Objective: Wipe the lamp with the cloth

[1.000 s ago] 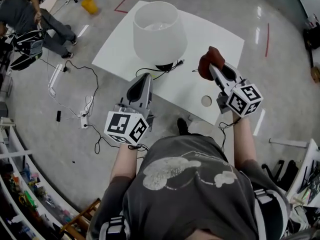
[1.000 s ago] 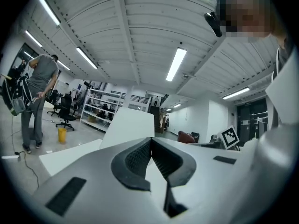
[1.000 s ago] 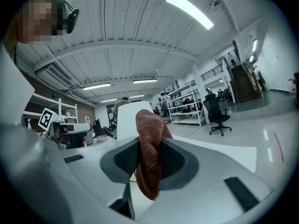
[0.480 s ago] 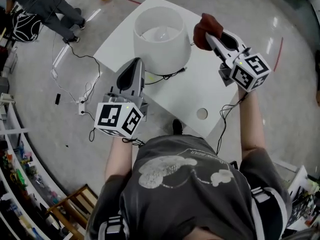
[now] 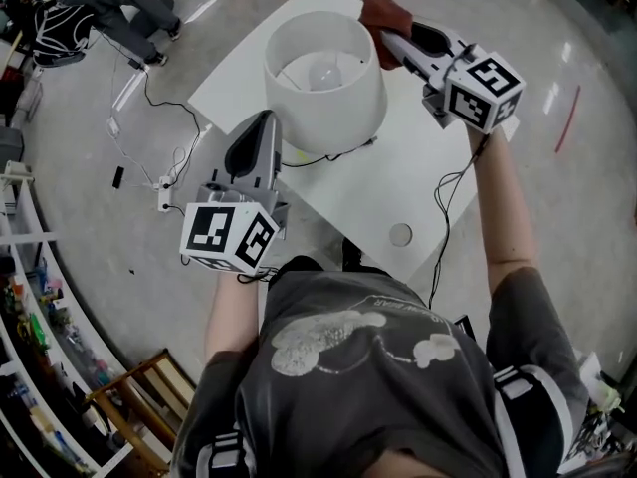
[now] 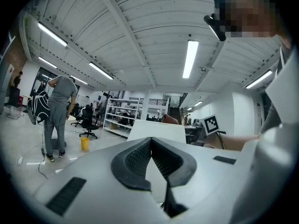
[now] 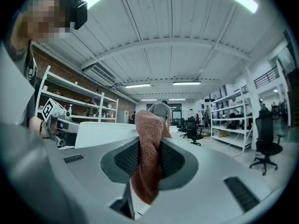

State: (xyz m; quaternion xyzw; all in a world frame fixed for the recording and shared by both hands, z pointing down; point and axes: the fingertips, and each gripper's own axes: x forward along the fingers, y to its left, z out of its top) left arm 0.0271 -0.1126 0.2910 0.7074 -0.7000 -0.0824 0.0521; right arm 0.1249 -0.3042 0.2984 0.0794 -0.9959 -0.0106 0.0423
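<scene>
Lamp shade [image 5: 323,83]: your right gripper [image 5: 386,38], clamped on the red-brown cloth [image 5: 376,11], sits at its rim; your left gripper [image 5: 263,119], jaws together and empty, hovers beside it.

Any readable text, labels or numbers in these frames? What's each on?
No readable text anywhere.
On the left cube of the left gripper: black-and-white square markers, no letters.
On the right cube of the right gripper: the same.
On the shirt: a pale graphic, no words legible.
The lamp and cloth: blank.
</scene>
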